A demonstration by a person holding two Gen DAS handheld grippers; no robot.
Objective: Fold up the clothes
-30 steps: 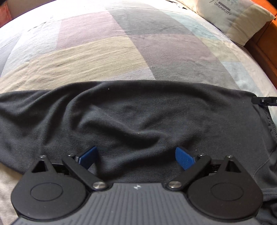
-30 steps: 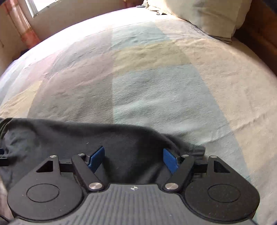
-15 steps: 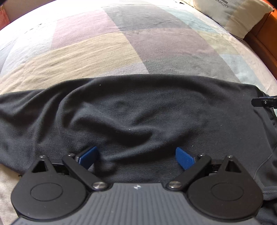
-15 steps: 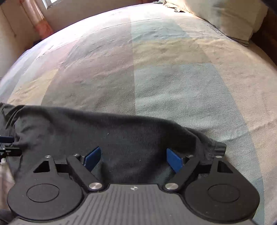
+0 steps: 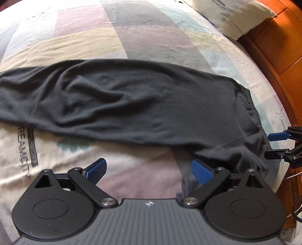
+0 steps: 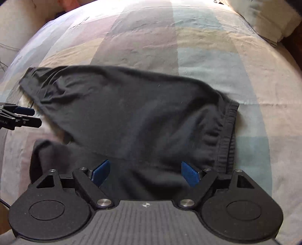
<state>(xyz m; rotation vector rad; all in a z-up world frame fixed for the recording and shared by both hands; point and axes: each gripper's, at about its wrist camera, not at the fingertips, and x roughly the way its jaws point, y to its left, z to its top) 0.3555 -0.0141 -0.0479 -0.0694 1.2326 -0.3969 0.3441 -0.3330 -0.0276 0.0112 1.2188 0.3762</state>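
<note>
Garment: a dark charcoal knit pair of trousers (image 5: pixel 132 101) is laid, already folded lengthwise, across the patchwork bedspread (image 5: pixel 151 37) of pastel squares, about midway between the near edge and the pillow end of the bed.
Long axis: it is seen to run side to side across the bed, parallel to the near edge.
Pointing: the ribbed waistband (image 6: pixel 229 132) is turned toward the right edge of the bed; the leg end runs off toward the left edge.
Left gripper (image 5: pixel 149 170): its blue pads are spread wide, nothing is pinched, and mostly bare bedspread is framed between them; the cloth lies ahead and to its right, a loose fold touching the right pad.
Right gripper (image 6: pixel 145 174): its pads are spread wide over the cloth, with nothing pressed between them.
Nearer hand: the waistband end is judged nearer the right gripper, the leg end nearer the left.
Next move: a fold end over end along the long axis is judged likely.
Pillow: a cream printed pillow (image 5: pixel 232 17) is set at the far right corner, well apart.
</note>
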